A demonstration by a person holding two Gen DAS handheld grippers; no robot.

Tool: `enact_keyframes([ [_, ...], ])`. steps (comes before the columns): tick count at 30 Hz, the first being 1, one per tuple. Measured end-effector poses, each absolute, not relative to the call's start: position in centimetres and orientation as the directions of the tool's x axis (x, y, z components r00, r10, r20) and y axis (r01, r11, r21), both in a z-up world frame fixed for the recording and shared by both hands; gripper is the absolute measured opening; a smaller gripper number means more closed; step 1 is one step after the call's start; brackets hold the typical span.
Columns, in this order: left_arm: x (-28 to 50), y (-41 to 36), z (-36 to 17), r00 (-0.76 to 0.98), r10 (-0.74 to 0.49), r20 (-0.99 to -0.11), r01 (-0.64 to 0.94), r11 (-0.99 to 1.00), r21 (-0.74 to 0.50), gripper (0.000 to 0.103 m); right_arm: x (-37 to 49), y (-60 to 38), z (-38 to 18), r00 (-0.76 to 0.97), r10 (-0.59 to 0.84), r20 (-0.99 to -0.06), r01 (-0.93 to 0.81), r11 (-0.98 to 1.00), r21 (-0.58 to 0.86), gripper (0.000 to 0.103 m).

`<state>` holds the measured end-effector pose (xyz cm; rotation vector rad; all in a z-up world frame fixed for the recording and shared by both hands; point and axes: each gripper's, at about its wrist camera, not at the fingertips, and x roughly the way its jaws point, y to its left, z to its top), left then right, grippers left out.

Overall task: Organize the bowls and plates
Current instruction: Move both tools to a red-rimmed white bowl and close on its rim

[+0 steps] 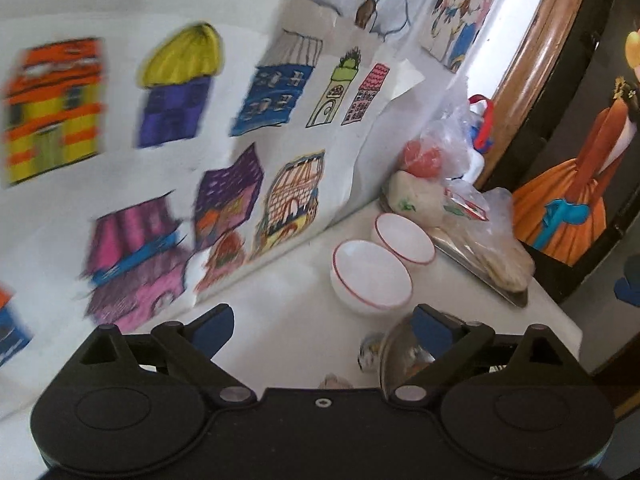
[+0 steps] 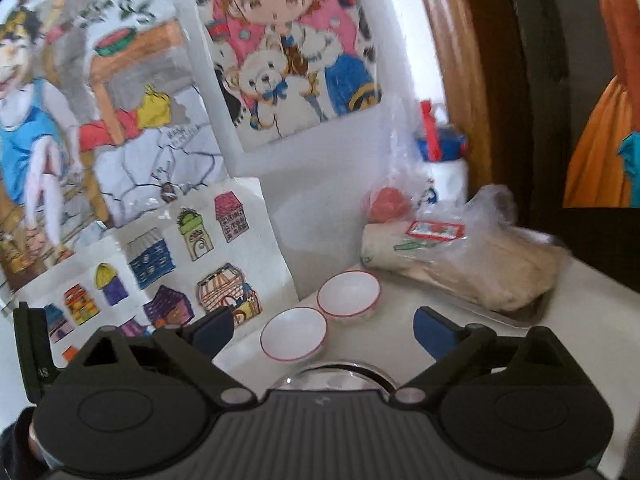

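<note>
Two white bowls with thin red rims sit side by side on a white counter. In the left wrist view the near bowl (image 1: 371,278) lies just ahead of my open, empty left gripper (image 1: 324,330), with the far bowl (image 1: 405,238) behind it. In the right wrist view the near bowl (image 2: 293,339) and far bowl (image 2: 348,294) lie ahead of my open, empty right gripper (image 2: 324,330). A shiny steel bowl (image 1: 404,354) stands near the left gripper's right finger and also shows under the right gripper (image 2: 340,376).
A wall covered with children's drawings (image 1: 240,120) rises left of the bowls. Plastic bags of food on a metal tray (image 2: 480,268) crowd the counter's back right. A white bottle with a red-blue cap (image 2: 440,168) stands in the corner. A dark door (image 1: 580,160) is to the right.
</note>
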<state>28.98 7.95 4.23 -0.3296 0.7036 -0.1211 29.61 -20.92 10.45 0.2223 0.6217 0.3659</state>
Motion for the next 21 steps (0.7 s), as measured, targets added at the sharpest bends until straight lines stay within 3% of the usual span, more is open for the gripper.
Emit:
enact_keyframes([
  [6, 33.4, 7.2, 2.0, 0.744, -0.207, -0.635, -0.024, 0.942, -0.335, 0.097, 35.6, -20.0, 5.5, 0.671, 0.430, -0.605, -0.217, 0.893, 0.394, 0.099],
  [11, 35.4, 7.0, 0.1, 0.731, -0.202, -0.652, -0.046, 0.939, -0.342, 0.097, 39.3, -19.3, 1.9, 0.597, 0.472, -0.648, -0.190, 0.869, 0.458, 0.089],
  [21, 37.4, 6.7, -1.8, 0.728, -0.213, -0.652, -0.053, 0.930, -0.364, 0.097, 42.0, -18.4, -1.6, 0.551, 0.503, -0.666, -0.177, 0.850, 0.496, 0.086],
])
